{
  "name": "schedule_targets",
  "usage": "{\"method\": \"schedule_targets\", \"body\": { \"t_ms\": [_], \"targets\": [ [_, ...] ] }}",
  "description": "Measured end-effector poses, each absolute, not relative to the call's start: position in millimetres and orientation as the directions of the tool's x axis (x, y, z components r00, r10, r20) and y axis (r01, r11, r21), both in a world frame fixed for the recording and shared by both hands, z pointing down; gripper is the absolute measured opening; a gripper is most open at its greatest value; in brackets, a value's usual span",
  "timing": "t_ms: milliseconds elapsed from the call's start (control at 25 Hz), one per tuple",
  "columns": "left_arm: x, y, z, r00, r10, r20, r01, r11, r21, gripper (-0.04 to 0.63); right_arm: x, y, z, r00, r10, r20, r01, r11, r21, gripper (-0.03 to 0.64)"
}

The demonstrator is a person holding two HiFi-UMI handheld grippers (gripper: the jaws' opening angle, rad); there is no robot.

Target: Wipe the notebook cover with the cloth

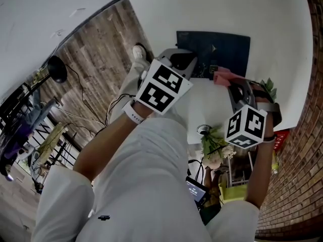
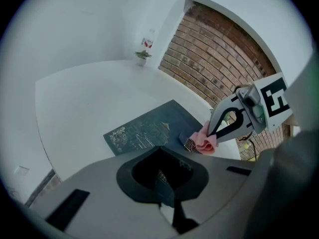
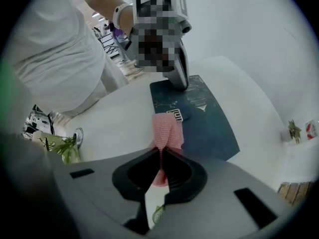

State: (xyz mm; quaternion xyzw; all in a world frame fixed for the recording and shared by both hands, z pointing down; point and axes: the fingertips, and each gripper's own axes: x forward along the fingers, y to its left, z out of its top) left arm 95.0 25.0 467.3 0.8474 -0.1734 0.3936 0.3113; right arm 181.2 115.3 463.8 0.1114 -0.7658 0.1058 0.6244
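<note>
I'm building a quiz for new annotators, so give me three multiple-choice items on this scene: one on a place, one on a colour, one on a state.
1. Where does the notebook lie? A on the white table; B on a shelf; C on a chair.
2. What colour is the cloth? A yellow; B pink; C green.
3. How is the right hand-held gripper? A open and empty; B shut on the notebook; C shut on the cloth.

Key: 1 A, the dark notebook lies flat on the white table. 2 B, the cloth shows pink in every view. 3 C, its jaws pinch the cloth's near end.
</note>
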Motion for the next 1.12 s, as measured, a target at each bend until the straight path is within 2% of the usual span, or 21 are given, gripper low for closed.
{"method": "schedule_targets", "body": {
  "t_ms": [200, 560, 880, 1120],
  "targets": [
    [93, 26, 468, 0.629, -0.032, 0.777, -0.542, -0.735, 0.408, 0.018, 166, 123, 446, -0.247, 0.017, 0.969, -0.250, 0.965, -0.080, 0.029],
    [83, 22, 459, 0.639, -0.051, 0.767, -0.551, -0.726, 0.411, 0.018, 155, 69, 409, -0.309, -0.127, 0.943, -0.277, 0.960, 0.038, 0.029],
    [76, 19, 460, 0.636, -0.052, 0.770, -0.558, -0.720, 0.412, 0.018, 149, 8, 419, -0.262, -0.283, 0.923, -0.316, 0.929, 0.195, 0.029],
    [68, 23, 468, 0.626, -0.029, 0.779, -0.560, -0.712, 0.423, 0.020, 158, -21, 451, -0.159, -0.315, 0.936, -0.343, 0.907, 0.246, 0.029]
  ]
}}
